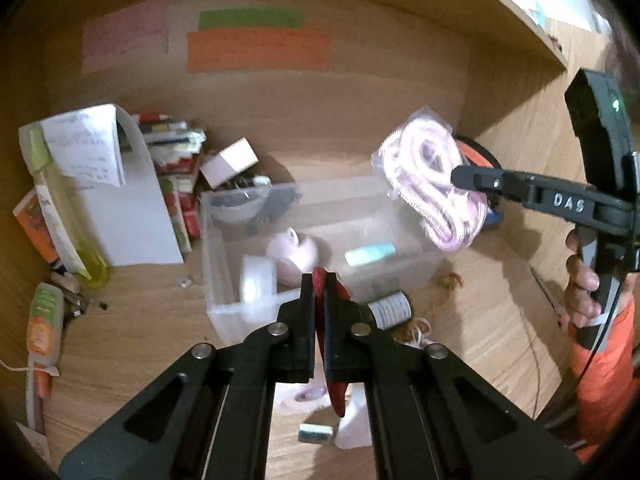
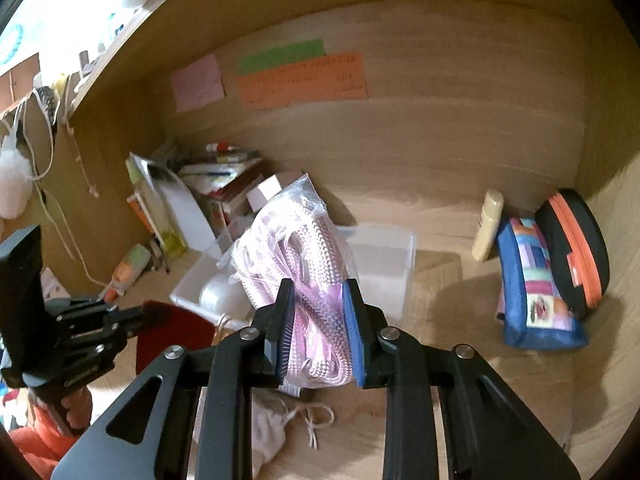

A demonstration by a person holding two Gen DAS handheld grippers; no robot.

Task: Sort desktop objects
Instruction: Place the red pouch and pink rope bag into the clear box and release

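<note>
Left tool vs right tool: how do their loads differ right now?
The left tool pinches a thin, flat red piece; the right tool clamps a bulky clear bag of pink braided cord. The left tool's jaws are nearly together; the right tool's stay apart around the bag. The red piece looks stiff; the bag sags. Both loads are off the desk near the clear bin.

Left gripper fingers clamp red disc; right gripper lifts bagged pink cord above clear bin.

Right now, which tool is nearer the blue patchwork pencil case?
Right. The right tool, gripping the bagged pink cord, is just left of the pencil case; the left tool is farther left.
</note>
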